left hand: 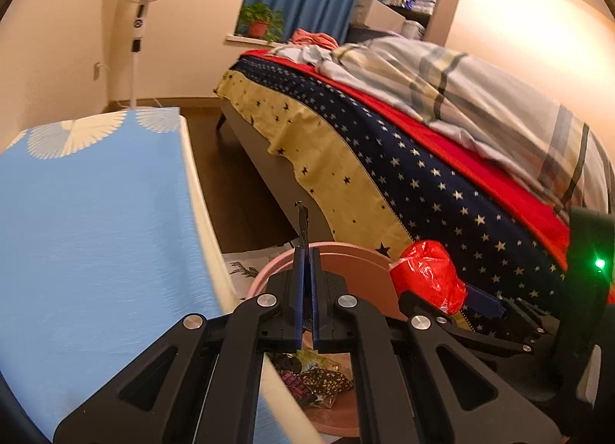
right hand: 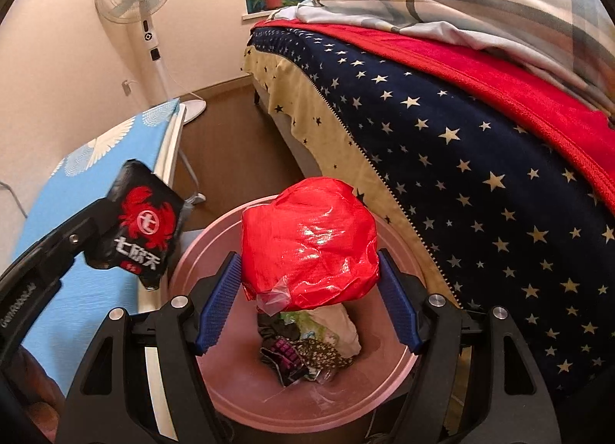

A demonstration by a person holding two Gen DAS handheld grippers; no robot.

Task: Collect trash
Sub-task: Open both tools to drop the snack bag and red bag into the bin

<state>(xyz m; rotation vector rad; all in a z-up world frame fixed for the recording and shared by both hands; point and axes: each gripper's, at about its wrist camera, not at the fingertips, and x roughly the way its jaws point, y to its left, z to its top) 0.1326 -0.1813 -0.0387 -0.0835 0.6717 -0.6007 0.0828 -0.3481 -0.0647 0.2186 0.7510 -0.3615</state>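
My right gripper (right hand: 309,300) is shut on a crumpled red plastic bag (right hand: 309,244) and holds it over the pink bin (right hand: 388,367). The bag also shows in the left wrist view (left hand: 428,275). My left gripper (left hand: 306,290) is shut on a black snack wrapper with a red crab logo (right hand: 144,225); in its own view the wrapper shows only edge-on (left hand: 301,225). It hangs above the bin's left rim (left hand: 269,271). Several wrappers (right hand: 303,355) lie at the bin's bottom.
A table with a blue patterned cloth (left hand: 88,221) stands left of the bin. A bed with a starred navy cover (right hand: 461,159) is close on the right. A white standing fan (right hand: 142,2) is by the far wall. Brown floor lies between.
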